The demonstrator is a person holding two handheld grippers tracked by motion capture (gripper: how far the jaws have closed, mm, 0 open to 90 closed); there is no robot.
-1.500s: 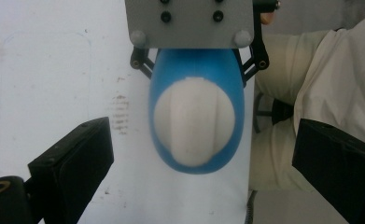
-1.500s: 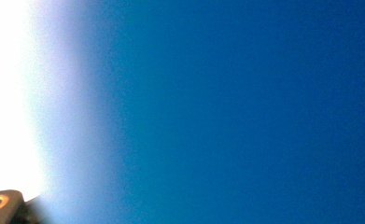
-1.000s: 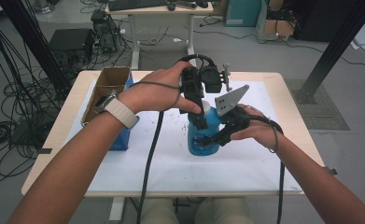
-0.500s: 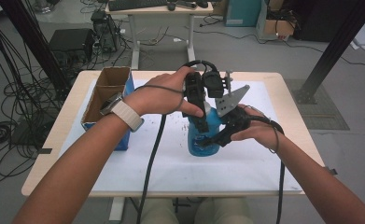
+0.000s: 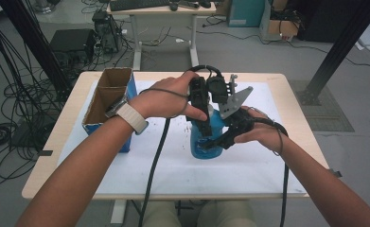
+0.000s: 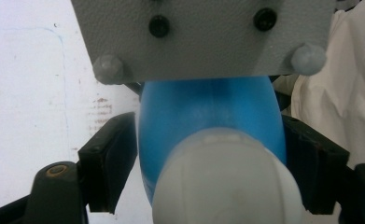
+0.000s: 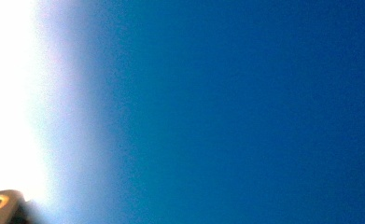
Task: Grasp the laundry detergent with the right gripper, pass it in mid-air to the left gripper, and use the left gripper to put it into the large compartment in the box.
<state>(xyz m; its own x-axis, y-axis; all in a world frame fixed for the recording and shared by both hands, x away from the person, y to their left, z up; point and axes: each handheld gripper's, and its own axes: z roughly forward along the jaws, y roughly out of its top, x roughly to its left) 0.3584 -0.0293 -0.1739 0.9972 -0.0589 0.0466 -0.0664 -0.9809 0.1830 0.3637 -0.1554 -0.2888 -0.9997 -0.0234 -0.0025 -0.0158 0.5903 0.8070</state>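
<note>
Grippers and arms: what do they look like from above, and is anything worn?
Both grippers are black. The left gripper trails a thick black cable looping over the hand and down off the table. The right gripper carries a grey three-cornered plate, its cable running along the forearm. The left wrist wears a watch on a pale band. No sleeves.

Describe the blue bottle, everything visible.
The blue bottle stands upright on the white sheet mid-table. Smooth, glossy body, plastic by the look, with a white cap on top. The right tool clamps its body from the side. The left tool comes from above, jaws just closing beside its upper part; whether they press is unclear.
</note>
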